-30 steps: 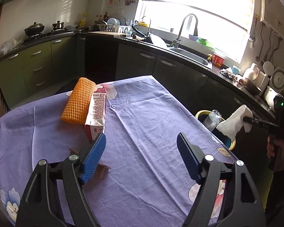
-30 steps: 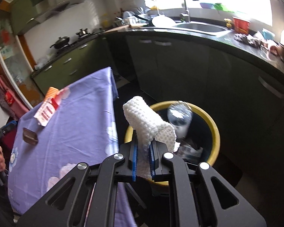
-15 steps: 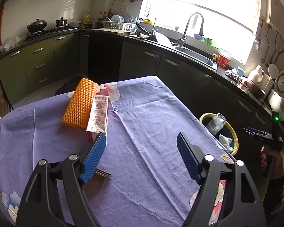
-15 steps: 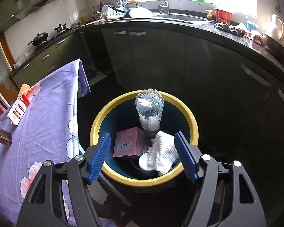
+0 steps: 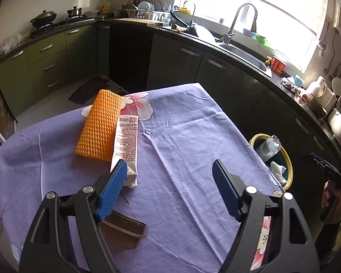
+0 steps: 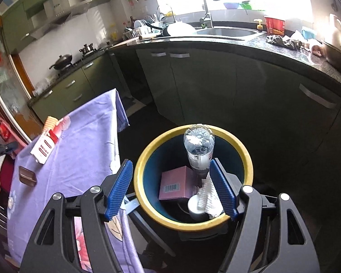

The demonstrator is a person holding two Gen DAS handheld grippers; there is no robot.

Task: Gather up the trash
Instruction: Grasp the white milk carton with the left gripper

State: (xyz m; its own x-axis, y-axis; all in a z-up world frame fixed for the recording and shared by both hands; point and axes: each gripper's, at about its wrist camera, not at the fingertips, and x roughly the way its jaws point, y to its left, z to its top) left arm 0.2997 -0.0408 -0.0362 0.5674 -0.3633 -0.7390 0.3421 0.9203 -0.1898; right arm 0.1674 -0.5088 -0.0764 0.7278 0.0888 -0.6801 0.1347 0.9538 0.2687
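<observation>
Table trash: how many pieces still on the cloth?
3. Orange foam net at the far left, the white carton lying against its right side, and the brown tray nearest, partly behind the left gripper. More may be hidden.

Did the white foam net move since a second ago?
Yes. The white foam net went from between the right gripper pads above the yellow-rimmed bin down into it, beside the pink box.

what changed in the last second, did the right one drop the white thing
Yes. The right gripper opened and let go of the white foam net, which now lies in the yellow-rimmed bin. The left gripper stayed open and empty, edging over the table; orange net, carton unmoved.
</observation>
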